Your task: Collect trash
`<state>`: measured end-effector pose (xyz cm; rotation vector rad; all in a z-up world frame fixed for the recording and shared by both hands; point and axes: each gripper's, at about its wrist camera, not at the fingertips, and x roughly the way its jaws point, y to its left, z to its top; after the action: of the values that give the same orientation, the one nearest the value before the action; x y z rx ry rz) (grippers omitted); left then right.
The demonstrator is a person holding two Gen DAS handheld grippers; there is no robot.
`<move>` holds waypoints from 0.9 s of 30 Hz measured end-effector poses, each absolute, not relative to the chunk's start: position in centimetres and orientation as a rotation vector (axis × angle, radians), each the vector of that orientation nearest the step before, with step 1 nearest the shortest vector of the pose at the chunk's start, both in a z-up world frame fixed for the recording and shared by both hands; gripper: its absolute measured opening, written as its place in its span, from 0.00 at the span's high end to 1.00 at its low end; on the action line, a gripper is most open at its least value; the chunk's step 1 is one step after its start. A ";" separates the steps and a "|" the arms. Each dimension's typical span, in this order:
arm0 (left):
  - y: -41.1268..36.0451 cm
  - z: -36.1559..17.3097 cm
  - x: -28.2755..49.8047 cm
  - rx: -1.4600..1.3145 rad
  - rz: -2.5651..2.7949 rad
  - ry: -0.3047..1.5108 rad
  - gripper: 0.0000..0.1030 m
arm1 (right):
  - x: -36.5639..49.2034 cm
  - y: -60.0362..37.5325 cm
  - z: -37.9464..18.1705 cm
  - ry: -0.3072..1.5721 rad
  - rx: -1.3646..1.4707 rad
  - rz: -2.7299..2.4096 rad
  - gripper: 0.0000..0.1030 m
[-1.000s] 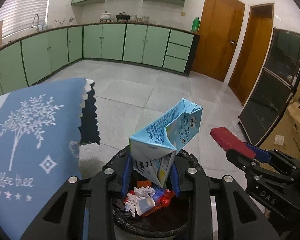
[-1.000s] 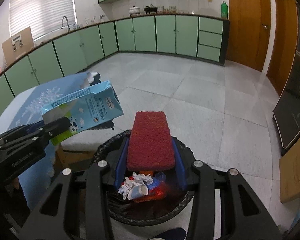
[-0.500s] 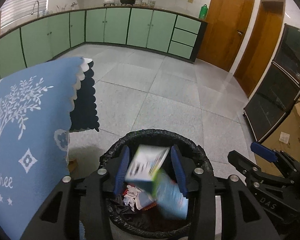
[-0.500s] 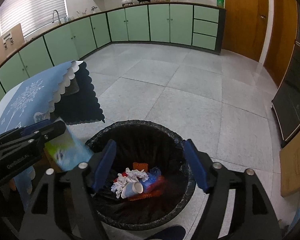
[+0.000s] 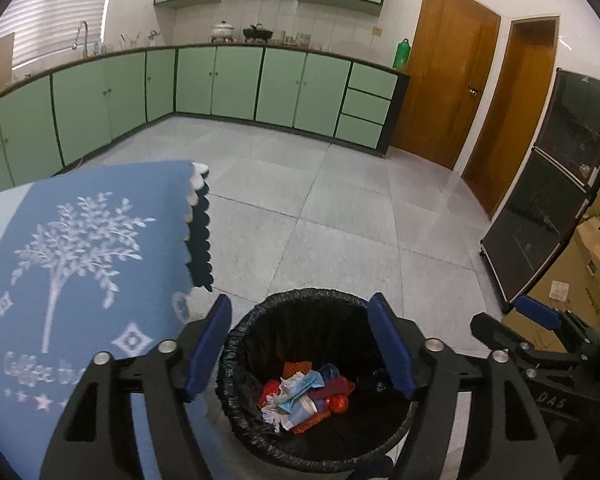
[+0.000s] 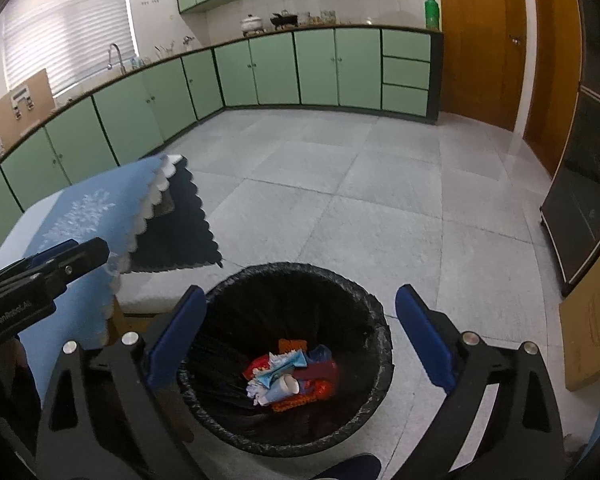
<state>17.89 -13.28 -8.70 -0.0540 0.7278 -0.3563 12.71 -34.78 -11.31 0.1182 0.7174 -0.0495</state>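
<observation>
Both hand-held grippers, left (image 5: 300,348) and right (image 6: 300,336), hang over the bin (image 6: 380,320), jaws opening with nothing between them, the trash (image 6: 290,376) lying inside.

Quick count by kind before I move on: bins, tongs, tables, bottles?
Trash bin: 1
Tongs: 2, left tongs and right tongs, jaws opening, nothing held
Table with blue cloth: 1
Green bottle: 1
Total: 5

Glossy black plastic bin liner (image 5: 240,380) — crumpled paper trash (image 5: 296,398); matt woven tablecloth (image 5: 80,248).
</observation>
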 end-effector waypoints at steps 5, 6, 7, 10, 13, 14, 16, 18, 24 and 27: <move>-11.6 -6.7 15.7 -0.049 -0.347 0.705 0.19 | 10.3 -34.0 -8.9 0.695 0.149 -0.013 0.08; -11.2 -6.2 15.0 -0.049 -0.347 0.701 0.17 | 10.1 -33.8 -8.5 0.692 0.148 -0.010 0.07; -11.0 -5.8 14.5 -0.046 -0.344 0.698 0.15 | 9.4 -33.6 -7.9 0.685 0.143 -0.007 0.07; -10.4 -4.8 13.0 -0.040 -0.333 0.688 0.09 | 8.1 -32.8 -6.5 0.670 0.138 0.003 0.06; -9.7 -3.8 11.4 -0.036 -0.322 0.682 0.06 | 6.9 -32.0 -5.2 0.658 0.131 0.017 0.05; -9.5 -3.5 11.1 -0.035 -0.316 0.684 0.06 | 6.5 -31.7 -4.9 0.655 0.128 0.020 0.05; -9.0 -2.9 10.1 -0.039 -0.310 0.686 0.06 | 5.8 -31.1 -4.2 0.648 0.124 0.031 0.05; -8.5 -2.1 9.4 -0.044 -0.303 0.680 0.06 | 5.2 -30.6 -3.6 0.643 0.118 0.047 0.05; -6.9 -0.5 7.5 -0.035 -0.274 0.657 0.06 | 3.8 -28.8 -2.2 0.637 0.101 0.072 0.05; -6.3 0.0 6.6 -0.036 -0.266 0.650 0.06 | 3.3 -28.5 -1.8 0.634 0.093 0.078 0.05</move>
<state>6.62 -6.33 -0.04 -0.0361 0.6504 -0.2665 3.27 -28.46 -1.80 0.0928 0.6338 0.0782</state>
